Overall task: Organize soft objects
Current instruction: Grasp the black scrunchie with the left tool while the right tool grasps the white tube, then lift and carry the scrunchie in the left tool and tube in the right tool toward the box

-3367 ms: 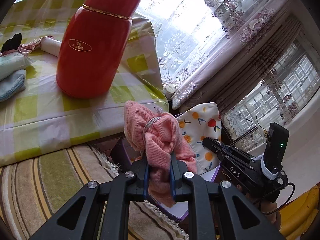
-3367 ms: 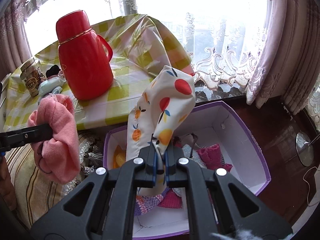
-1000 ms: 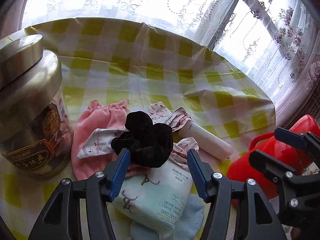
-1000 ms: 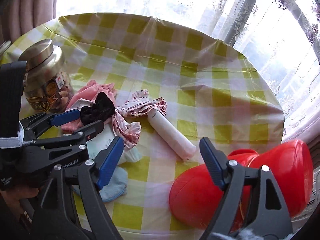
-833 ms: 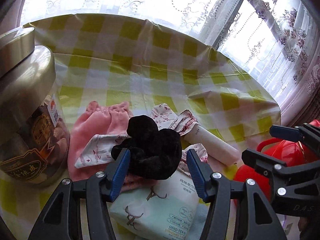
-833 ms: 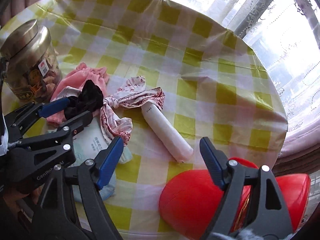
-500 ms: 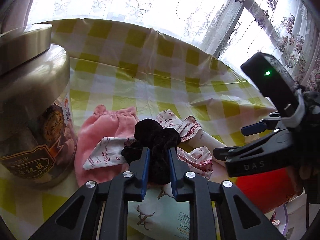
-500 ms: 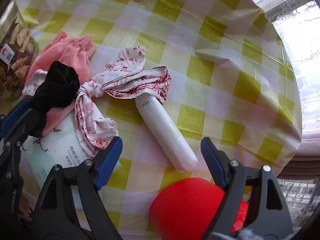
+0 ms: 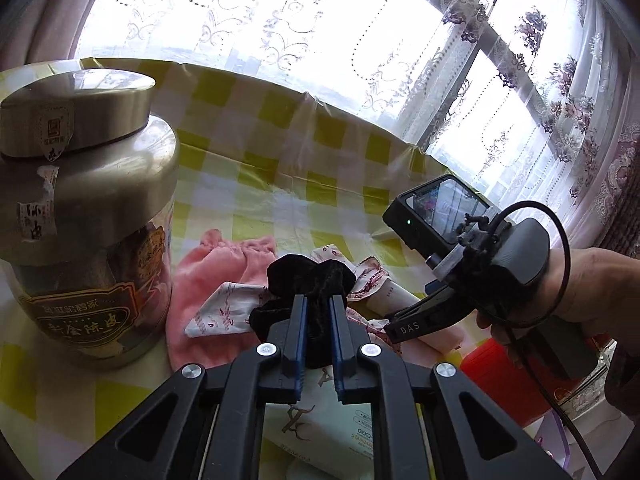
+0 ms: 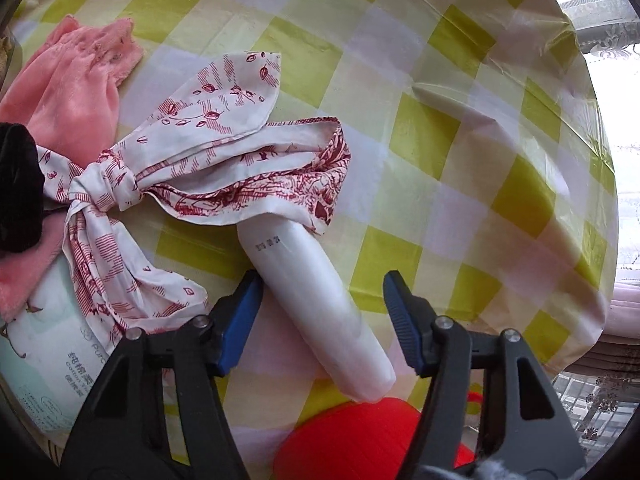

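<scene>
Left gripper (image 9: 319,322) now clamped on black scrunchie (image 9: 308,280), open around it a second ago; lying just right of jar (image 9: 80,216), ready to lift. Right gripper (image 10: 322,312) wide, straddling white tube (image 10: 316,300) right of scrunchie.

Low in the centre of the frame, your left gripper (image 9: 318,334) has its blue-padded jaws pinched on the black velvet scrunchie (image 9: 308,286). The scrunchie sits on top of a knotted red-and-white scarf (image 9: 228,312) and a pink fleece cloth (image 9: 224,264). A big jar (image 9: 80,216) with a metal lid fills the left side. Your right gripper (image 9: 390,322) reaches in from the right edge, its tip touching the scarf beside a white tube (image 9: 394,294); you can't tell how its jaws stand. A checked tablecloth (image 9: 280,168) covers the table.
</scene>
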Tool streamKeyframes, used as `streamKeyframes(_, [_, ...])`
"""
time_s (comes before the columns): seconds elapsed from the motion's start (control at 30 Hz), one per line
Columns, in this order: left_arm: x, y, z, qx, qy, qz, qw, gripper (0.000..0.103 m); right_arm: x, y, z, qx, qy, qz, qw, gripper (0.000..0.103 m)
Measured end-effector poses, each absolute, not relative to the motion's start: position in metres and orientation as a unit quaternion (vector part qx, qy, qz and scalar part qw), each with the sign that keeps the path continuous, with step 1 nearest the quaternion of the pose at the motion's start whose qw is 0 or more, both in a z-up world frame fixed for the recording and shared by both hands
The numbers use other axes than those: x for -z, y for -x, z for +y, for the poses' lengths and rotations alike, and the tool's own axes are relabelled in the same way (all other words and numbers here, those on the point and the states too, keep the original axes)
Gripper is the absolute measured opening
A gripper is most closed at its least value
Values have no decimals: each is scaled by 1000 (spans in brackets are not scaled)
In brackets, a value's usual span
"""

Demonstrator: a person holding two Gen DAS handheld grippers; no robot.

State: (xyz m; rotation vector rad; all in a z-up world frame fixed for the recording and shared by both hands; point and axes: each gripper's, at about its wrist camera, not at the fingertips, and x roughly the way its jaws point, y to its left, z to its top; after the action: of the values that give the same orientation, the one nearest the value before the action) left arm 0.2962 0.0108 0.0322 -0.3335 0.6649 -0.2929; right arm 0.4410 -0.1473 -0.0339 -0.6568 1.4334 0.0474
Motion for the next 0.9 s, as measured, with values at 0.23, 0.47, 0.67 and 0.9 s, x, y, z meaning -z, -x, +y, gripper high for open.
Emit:
streamKeyframes(0.23, [-31, -294, 14, 140, 168, 319, 922, 11, 32, -438, -147, -30, 285, 636, 716, 40])
streamKeyframes(0.47, [-32, -287, 12, 138, 161, 308, 928, 11, -11, -427, -160, -11, 206, 592, 779, 36])
streamKeyframes(0.67, [-35, -277, 15, 138, 164, 297, 930, 11, -47, -393, -156, -9, 129, 518, 845, 36])
streamKeyframes(0.9, [-42, -263, 13, 142, 165, 290, 932, 11, -62, -320, -165, -60, 58, 455, 886, 36])
